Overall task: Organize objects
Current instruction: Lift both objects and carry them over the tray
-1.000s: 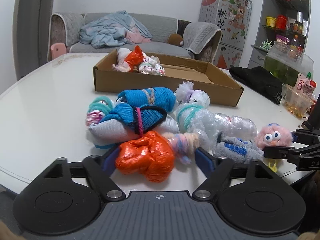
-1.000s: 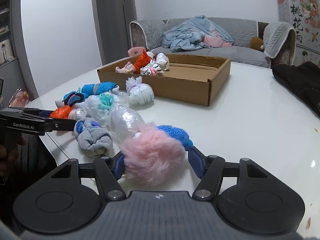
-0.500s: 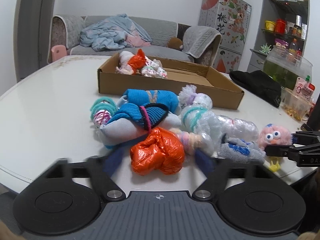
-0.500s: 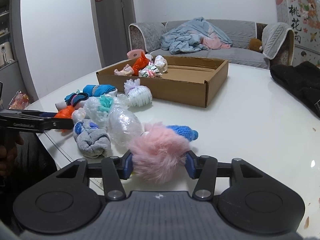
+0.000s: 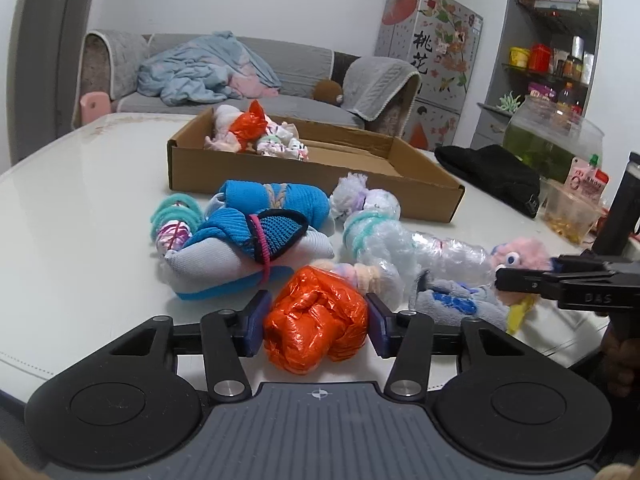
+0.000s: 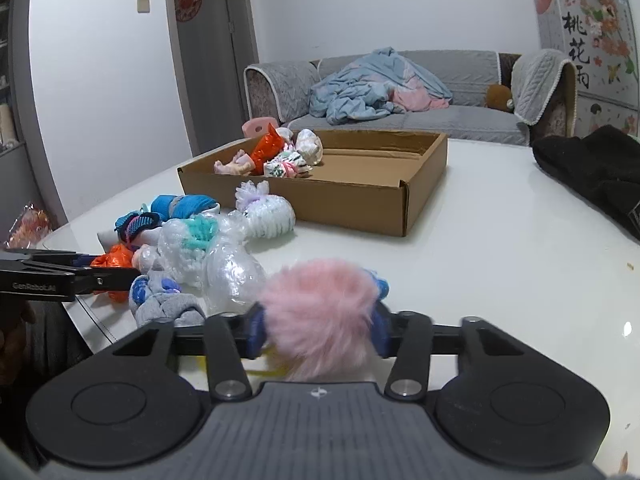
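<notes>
Now gripping one bundle per gripper at the near desk edge.
Left gripper (image 5: pixel 316 322) clenched on orange plastic bundle (image 5: pixel 316 322), beside grey-blue sock roll (image 5: pixel 248 256); right gripper (image 6: pixel 320 330) clenched on pink fluffy toy (image 6: pixel 320 312), next to clear plastic wad (image 6: pixel 230 270). Cardboard box (image 5: pixel 312 178) farther back on white desk (image 5: pixel 80 220), partly filled at one end.

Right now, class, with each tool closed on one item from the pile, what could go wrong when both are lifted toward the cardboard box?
1. The crinkled orange plastic bundle in the left tool touches a pastel-banded bubble-wrap roll; lifting may drag it along.
2. The fluffy pink plush toy in the right tool is soft fur, so it might slip out.
3. The tools sit close together and may collide on the way to the shallow brown cardboard box.
</notes>
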